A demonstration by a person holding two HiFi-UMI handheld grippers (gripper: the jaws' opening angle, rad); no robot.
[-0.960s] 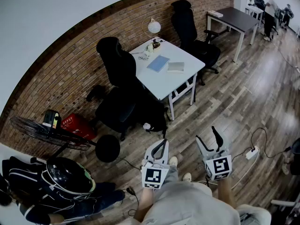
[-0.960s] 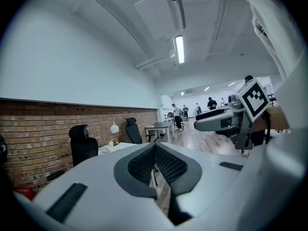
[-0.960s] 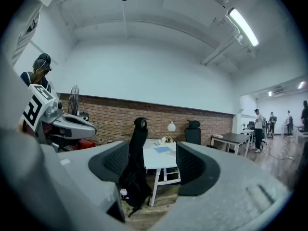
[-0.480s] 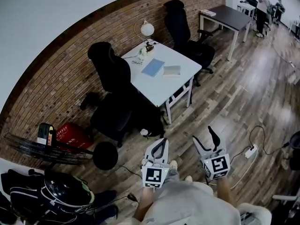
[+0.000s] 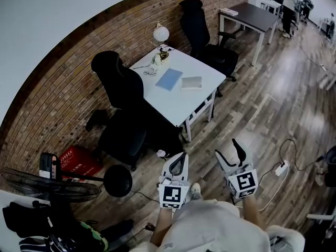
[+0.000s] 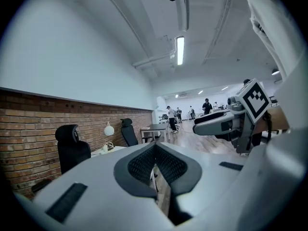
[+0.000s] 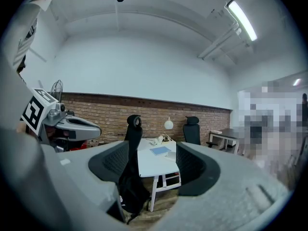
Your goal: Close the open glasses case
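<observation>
A white table (image 5: 202,96) stands by the brick wall, some way ahead of me. On it lie a blue notebook (image 5: 169,79) and a small grey flat case (image 5: 191,82); it is too small to tell whether it stands open. Both grippers hang low over the wood floor, far short of the table. My left gripper (image 5: 179,163) is shut and holds nothing. My right gripper (image 5: 230,154) is open and holds nothing. In the right gripper view the table (image 7: 147,163) and the notebook (image 7: 160,150) show between the open jaws.
Two black office chairs (image 5: 119,83) (image 5: 197,22) stand at the table, with a globe lamp (image 5: 160,33) at its far corner. A red crate (image 5: 79,160), a fan (image 5: 52,190) and a dark bag lie left. A power strip (image 5: 282,168) and cable lie right. People stand far back.
The head view has swung: the table sits lower and further left in the frame, and the helmet and bag have slid out at lower left. Both grippers keep their pose.
</observation>
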